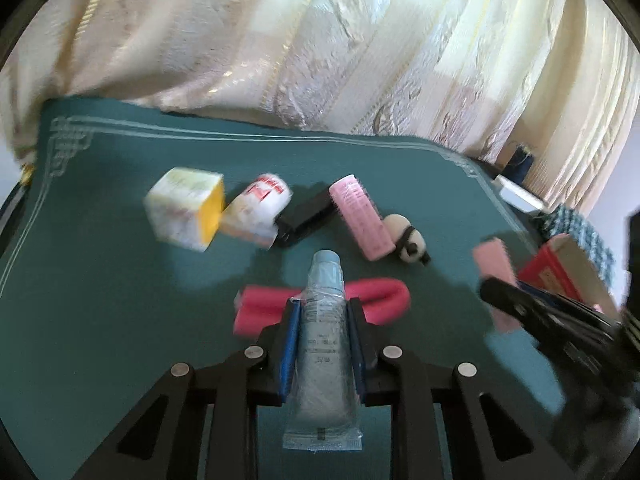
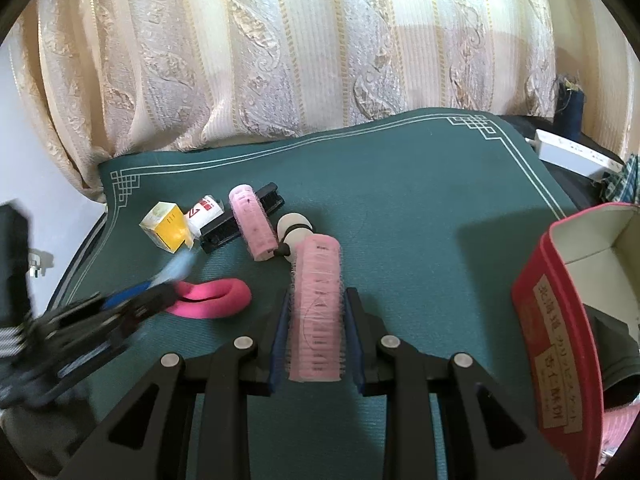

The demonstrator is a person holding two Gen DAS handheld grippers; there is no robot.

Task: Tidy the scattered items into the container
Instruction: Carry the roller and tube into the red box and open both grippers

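My left gripper [image 1: 324, 308] is shut on a pale blue tube [image 1: 322, 344], cap pointing forward, just above the green mat [image 1: 100, 280]. My right gripper [image 2: 318, 296] is shut on a pink hair roller [image 2: 318, 312]. To its right stands the red box [image 2: 560, 340], open at the top. On the mat lie a second pink roller [image 2: 254, 220], a hot-pink foam curler [image 2: 212, 298], a yellow-and-white carton [image 2: 166, 228], a white bottle with red print [image 2: 204, 210], a black brush [image 2: 236, 226] and a small white-and-black toy [image 2: 294, 232]. The left gripper [image 2: 160, 292] shows blurred in the right wrist view.
A patterned cream curtain [image 2: 300, 60] hangs right behind the mat's far edge. Past the mat's right corner sit a white box [image 2: 572, 152], a dark blue spool [image 2: 570, 108] and checked cloth [image 2: 624, 184].
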